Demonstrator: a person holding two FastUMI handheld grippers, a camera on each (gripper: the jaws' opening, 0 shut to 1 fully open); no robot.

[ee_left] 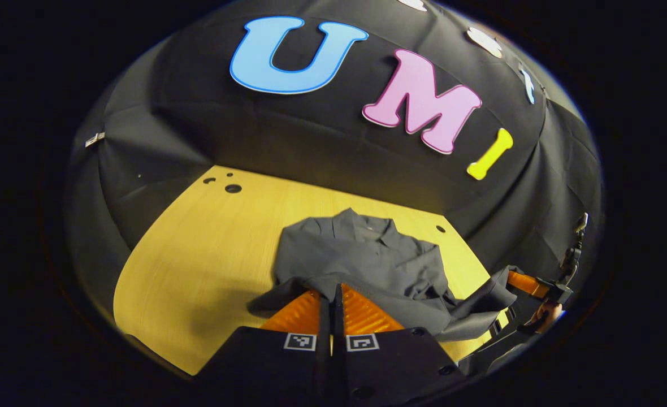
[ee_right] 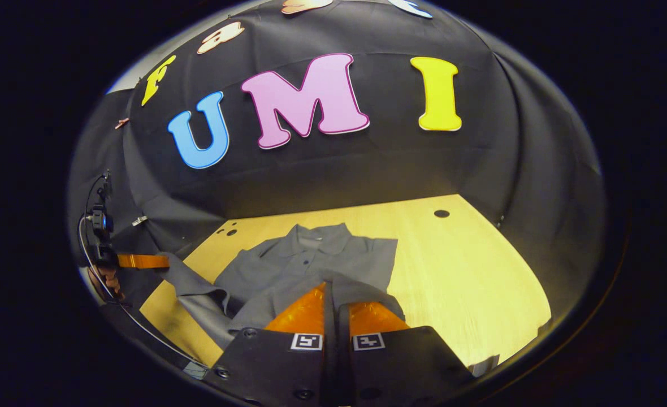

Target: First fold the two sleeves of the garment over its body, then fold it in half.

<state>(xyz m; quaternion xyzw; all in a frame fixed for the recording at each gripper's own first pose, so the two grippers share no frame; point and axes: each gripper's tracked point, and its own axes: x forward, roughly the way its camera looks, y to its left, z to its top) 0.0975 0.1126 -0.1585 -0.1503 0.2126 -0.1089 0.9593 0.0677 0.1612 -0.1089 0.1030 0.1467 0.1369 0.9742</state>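
Observation:
A grey collared shirt lies on the yellow wooden table, collar at the far end. Its sides look folded in over the body. My left gripper is shut on the shirt's near edge, with cloth draped over its tips. In the right gripper view the shirt lies the same way, and my right gripper is shut on the near edge too. The right gripper shows off to the right in the left gripper view, pinching a lifted corner. The left gripper holds the other corner.
Small round holes mark the table's far left corner, and another hole sits at the far right. The black cloth wall closes the table at the back and sides. A hand holds the right gripper. Bare table spreads to the shirt's right.

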